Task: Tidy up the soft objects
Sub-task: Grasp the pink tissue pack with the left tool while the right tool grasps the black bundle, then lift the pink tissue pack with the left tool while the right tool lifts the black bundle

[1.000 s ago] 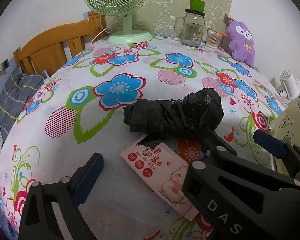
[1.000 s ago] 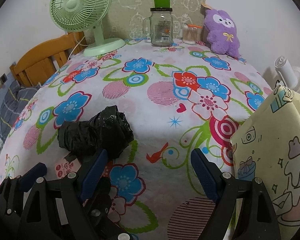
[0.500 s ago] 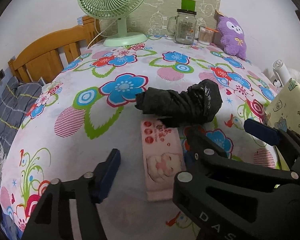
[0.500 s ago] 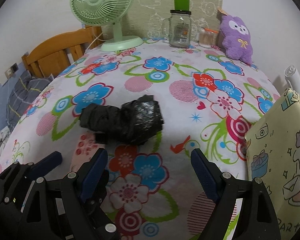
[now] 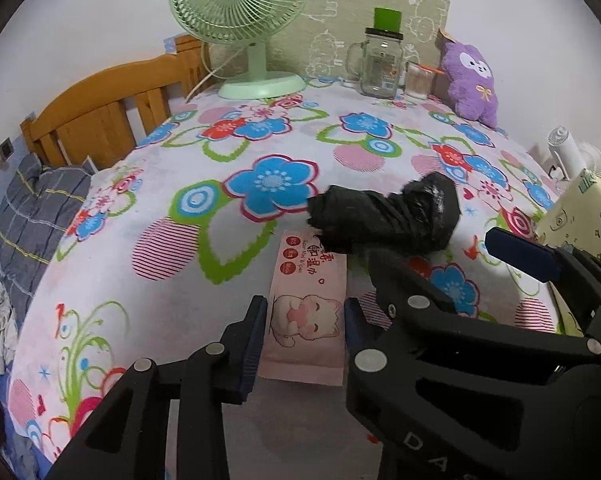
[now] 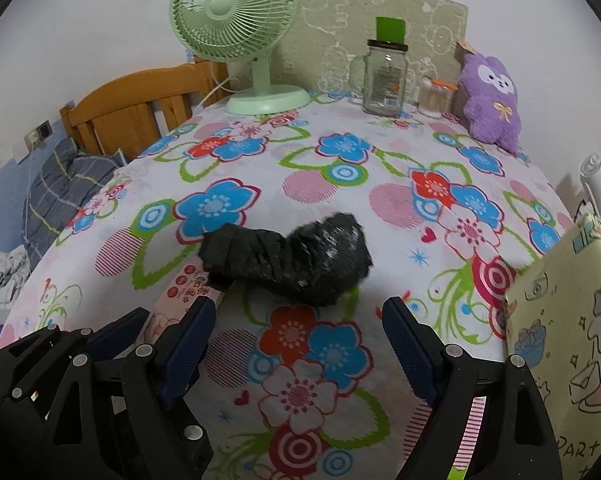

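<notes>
A pink wet-wipes pack (image 5: 306,312) with a cartoon cat lies on the floral tablecloth (image 5: 180,280). My left gripper (image 5: 304,320) has its fingers against both sides of the pack's near end. A crumpled black plastic bag roll (image 5: 384,216) lies just beyond it, over the pack's far end. My right gripper (image 6: 296,332) is open and empty, just short of the black roll (image 6: 288,258). The pack also shows in the right wrist view (image 6: 180,300), partly hidden by my left gripper. A purple plush toy (image 6: 490,102) sits at the far right.
A green desk fan (image 6: 236,36), a glass jar with a green lid (image 6: 384,76) and a cotton-swab cup (image 6: 434,98) stand along the back. A yellow cartoon gift bag (image 6: 560,340) stands at the right edge. A wooden bed frame (image 5: 100,108) is to the left.
My left gripper has moved in over the pink pack and narrowed from wide open onto its sides. My right gripper has shifted left toward the black roll.
</notes>
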{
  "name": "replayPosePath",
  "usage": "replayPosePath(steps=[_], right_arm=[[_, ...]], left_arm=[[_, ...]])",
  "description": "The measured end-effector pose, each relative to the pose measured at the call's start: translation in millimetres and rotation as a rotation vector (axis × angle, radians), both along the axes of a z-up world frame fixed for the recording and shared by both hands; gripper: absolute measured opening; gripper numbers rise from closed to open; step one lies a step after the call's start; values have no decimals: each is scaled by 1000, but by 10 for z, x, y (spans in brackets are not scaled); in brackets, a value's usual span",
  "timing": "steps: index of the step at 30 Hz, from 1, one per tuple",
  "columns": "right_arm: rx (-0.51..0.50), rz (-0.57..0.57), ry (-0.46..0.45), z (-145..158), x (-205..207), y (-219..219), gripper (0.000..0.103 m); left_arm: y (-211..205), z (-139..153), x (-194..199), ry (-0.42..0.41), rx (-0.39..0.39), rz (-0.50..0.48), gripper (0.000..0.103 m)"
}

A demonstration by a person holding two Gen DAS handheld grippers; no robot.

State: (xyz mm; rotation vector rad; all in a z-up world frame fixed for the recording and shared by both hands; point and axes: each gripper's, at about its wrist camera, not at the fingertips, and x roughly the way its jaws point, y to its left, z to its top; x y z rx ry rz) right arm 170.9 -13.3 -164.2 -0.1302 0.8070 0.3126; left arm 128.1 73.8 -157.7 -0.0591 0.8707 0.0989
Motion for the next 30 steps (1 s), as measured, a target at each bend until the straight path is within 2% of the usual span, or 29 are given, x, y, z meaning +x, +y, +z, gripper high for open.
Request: replayPosePath(steps=[8,17,20,24,27,30], right_arm=[[10,-7,2,-18,129,87,87],[-6,-31,-4,-51,313,111,87],[-6,-16,30,-102,363,121,60],[-1,-19,21,-98,348,112,35],[3,-12,21,-75,320,111,29],[22,-15,34,-59,306,71,27]], left_arm=[[150,7,96,-11,22,35,39],[172,-25,253,-10,14,20,39],[137,-47,274,0,12,-1,39],[112,-47,289,1,2,-9,39],[102,-32,282,-2,-4,-13,39],[61,-1,262,-11,-1,-18,39]])
